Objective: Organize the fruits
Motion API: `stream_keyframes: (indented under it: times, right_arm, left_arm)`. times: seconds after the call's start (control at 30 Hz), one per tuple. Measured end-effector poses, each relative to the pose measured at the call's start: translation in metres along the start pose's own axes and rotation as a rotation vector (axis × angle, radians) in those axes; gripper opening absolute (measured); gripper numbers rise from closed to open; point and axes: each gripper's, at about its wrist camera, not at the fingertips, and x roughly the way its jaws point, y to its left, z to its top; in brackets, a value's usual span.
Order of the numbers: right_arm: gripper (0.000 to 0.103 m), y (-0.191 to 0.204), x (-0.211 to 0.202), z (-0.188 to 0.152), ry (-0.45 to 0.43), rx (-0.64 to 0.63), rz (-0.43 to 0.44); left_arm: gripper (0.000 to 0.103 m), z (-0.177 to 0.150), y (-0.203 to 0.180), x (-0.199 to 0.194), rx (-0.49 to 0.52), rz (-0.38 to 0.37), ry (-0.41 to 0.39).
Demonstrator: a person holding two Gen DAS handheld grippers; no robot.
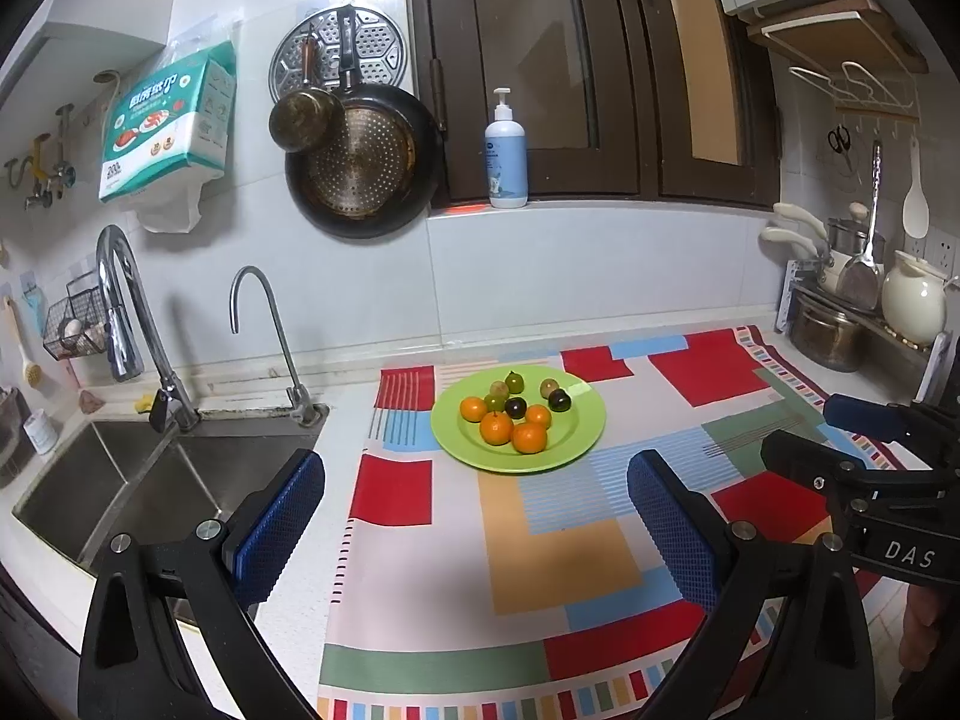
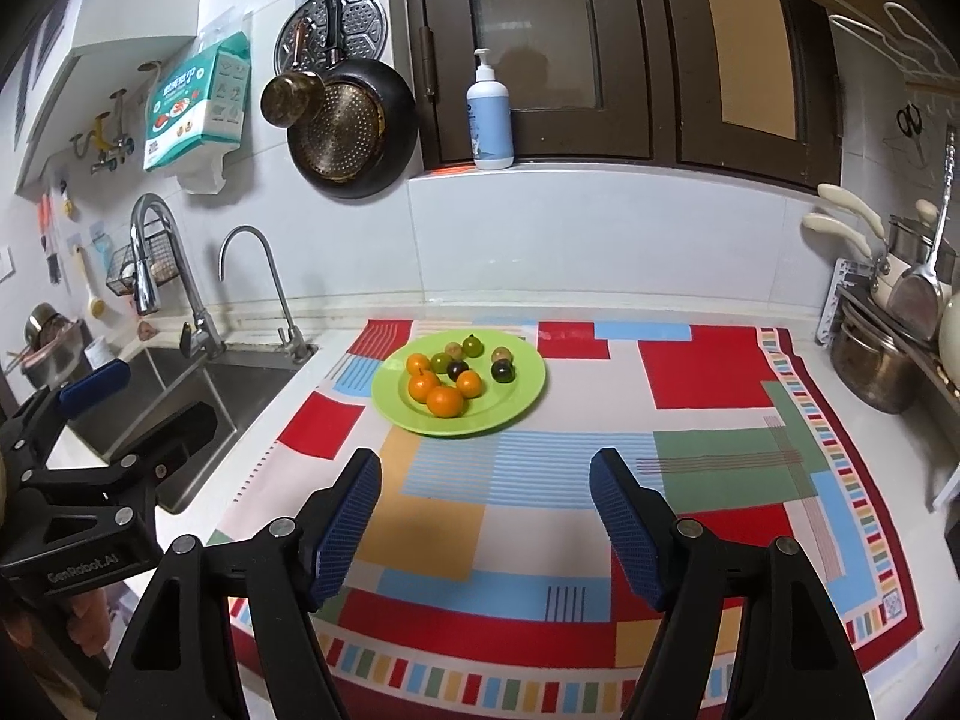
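While both our left hand-held gripper (image 1: 474,531) and right hand-held gripper (image 2: 486,525) hang released and empty, we should approach the round lime-green plastic plate (image 2: 522,402) mid-table, singling out one small orange fruit (image 2: 445,401) from above.

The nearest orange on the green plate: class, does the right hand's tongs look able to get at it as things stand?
Probably yes. The right tongs stand open and empty over the patterned cloth, with nothing between them and the nearest orange, which sits at the green plate's near side. Neighbouring oranges crowd it closely.
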Motion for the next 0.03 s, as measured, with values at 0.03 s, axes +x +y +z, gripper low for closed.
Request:
stream_keyframes:
  times: [0.03]
  right_arm:
    - [0.073,-0.0006,-0.0005,-0.0004,0.0,0.0,0.001]
  left_arm:
    - [0.103,0.0,-0.0008,0.0001,-0.001,0.0,0.001]
